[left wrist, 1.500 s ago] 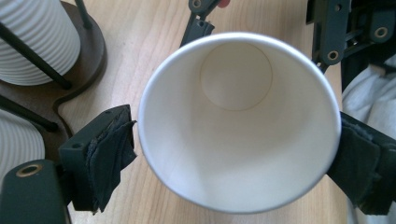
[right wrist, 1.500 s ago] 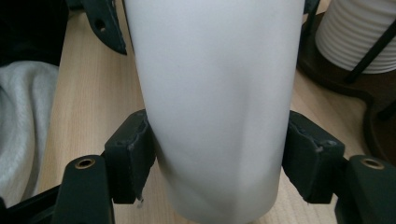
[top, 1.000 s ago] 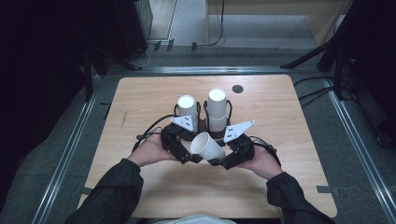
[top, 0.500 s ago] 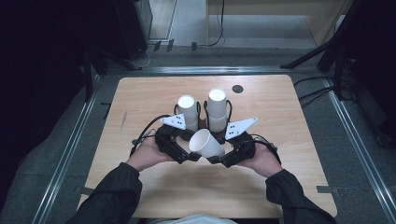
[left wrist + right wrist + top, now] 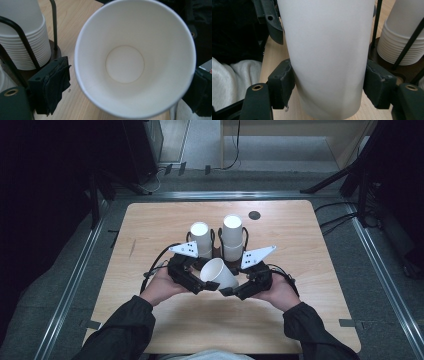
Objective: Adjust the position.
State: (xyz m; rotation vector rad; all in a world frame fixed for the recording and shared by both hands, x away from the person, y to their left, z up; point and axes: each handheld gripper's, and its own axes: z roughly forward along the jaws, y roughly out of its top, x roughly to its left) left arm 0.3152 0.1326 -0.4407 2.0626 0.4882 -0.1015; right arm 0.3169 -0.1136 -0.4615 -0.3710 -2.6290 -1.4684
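Since the earlier frame the left gripper [image 5: 209, 285] had edged its wide jaws inward around the paper cup [image 5: 219, 273]; right gripper [image 5: 227, 291] clamped the cup's body, suggesting a handover.

A light wooden table [image 5: 160, 220] carries two stacks of white cups [image 5: 201, 236] in a dark wire holder [image 5: 216, 251], plus a small dark disc [image 5: 254, 215].

I count 1 loose cup [image 5: 218, 273] | 2 cup stacks [image 5: 201, 239] on 1 holder [image 5: 53, 48] | 2 grippers: left [image 5: 206, 286], right [image 5: 226, 291] | 1 table [image 5: 300, 245] | 1 dark disc [image 5: 254, 215].
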